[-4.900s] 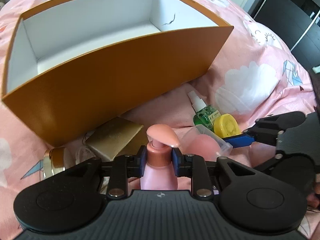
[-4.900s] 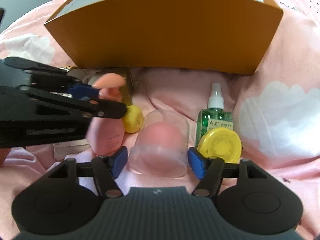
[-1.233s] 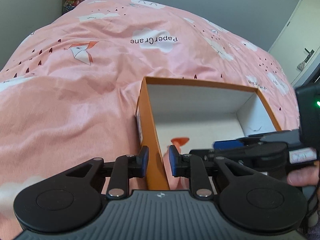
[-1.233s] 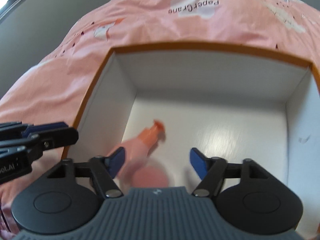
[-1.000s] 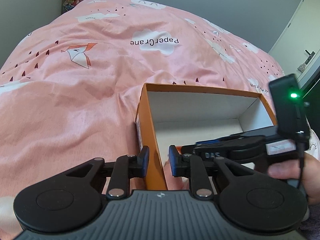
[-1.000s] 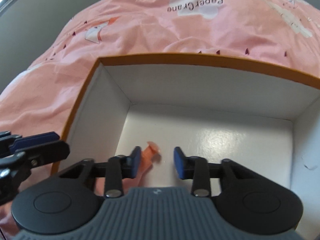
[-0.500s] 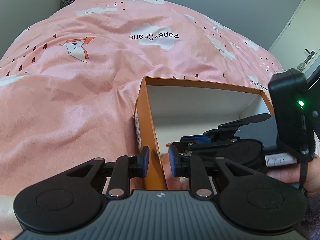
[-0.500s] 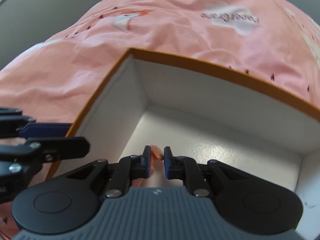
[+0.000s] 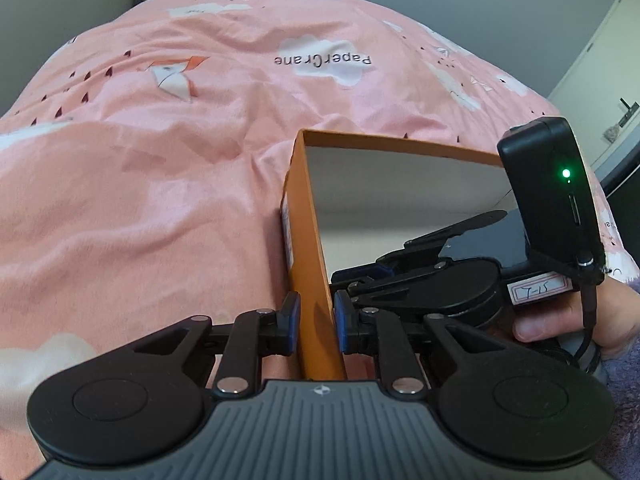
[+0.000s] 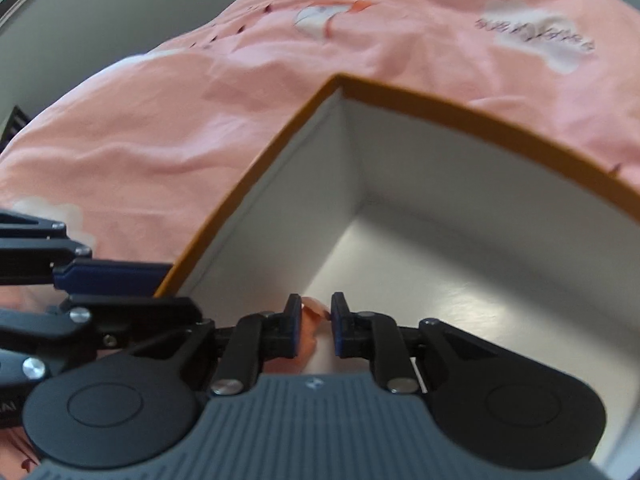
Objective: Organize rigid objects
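Observation:
An orange box (image 9: 308, 240) with a white inside lies on the pink bedspread. My left gripper (image 9: 313, 322) straddles its left wall, jaws nearly shut, pads a little apart from the cardboard. My right gripper (image 10: 312, 326) hovers inside the box (image 10: 400, 92), jaws narrow. The pink pump bottle (image 10: 310, 344) lies on the box floor below and between the right pads; I cannot tell if they touch it. The right gripper also shows in the left wrist view (image 9: 400, 276), over the box.
The pink bedspread (image 9: 160, 140) with cloud and crane prints spreads all around the box. A grey wall and a door (image 9: 600, 60) stand beyond the bed. The other small items are out of view.
The right gripper has turned left toward the box's left corner and dropped lower. The left gripper has shifted slightly along the left wall. The bottle lies where it was.

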Demonstrator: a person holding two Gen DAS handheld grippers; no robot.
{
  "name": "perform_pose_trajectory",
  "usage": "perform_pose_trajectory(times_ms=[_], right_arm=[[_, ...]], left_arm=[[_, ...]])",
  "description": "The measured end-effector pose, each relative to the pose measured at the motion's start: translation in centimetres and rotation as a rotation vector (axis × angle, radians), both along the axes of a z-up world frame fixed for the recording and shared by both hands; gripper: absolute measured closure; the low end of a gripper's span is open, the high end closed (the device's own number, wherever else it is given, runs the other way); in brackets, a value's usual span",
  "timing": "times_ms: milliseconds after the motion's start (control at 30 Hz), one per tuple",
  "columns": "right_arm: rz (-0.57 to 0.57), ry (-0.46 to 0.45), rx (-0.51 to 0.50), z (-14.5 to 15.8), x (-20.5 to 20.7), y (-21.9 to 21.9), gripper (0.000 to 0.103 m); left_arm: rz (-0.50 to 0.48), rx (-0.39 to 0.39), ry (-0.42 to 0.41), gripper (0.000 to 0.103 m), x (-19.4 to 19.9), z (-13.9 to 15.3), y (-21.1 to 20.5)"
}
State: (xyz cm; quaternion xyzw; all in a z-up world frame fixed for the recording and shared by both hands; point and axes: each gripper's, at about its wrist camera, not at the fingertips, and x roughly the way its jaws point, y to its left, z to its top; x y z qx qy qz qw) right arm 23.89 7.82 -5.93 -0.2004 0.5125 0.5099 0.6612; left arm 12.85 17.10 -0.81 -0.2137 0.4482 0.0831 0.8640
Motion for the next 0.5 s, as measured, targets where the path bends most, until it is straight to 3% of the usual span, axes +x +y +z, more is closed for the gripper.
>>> perform_pose_trajectory(times_ms=[167,267,367,500], right_arm=[[-0.036,0.03,-0.015,0.4,-0.2,-0.5,0.084],[-0.067,0.01,-0.021,1.2,-0.7,-1.6,0.069],[-0.124,-0.041,-0.027,2.4,-1.0,-3.3,0.065],[-0.231,-0.015,-0.013,3.5,-0.7,-6.7,0.059]], left_arm=[[-0.008,-0.026,-0.027,0.08,-0.4,0.4,0.0],[-0.014,-0.024,-0.037,0.08,-0.5,0.7,-0.3],[-0.017,-0.01,-0.035,0.08,-0.8,0.9,-0.7],[-0.026,0.002,-0.032,0.08,-1.1,1.0,-1.2]])
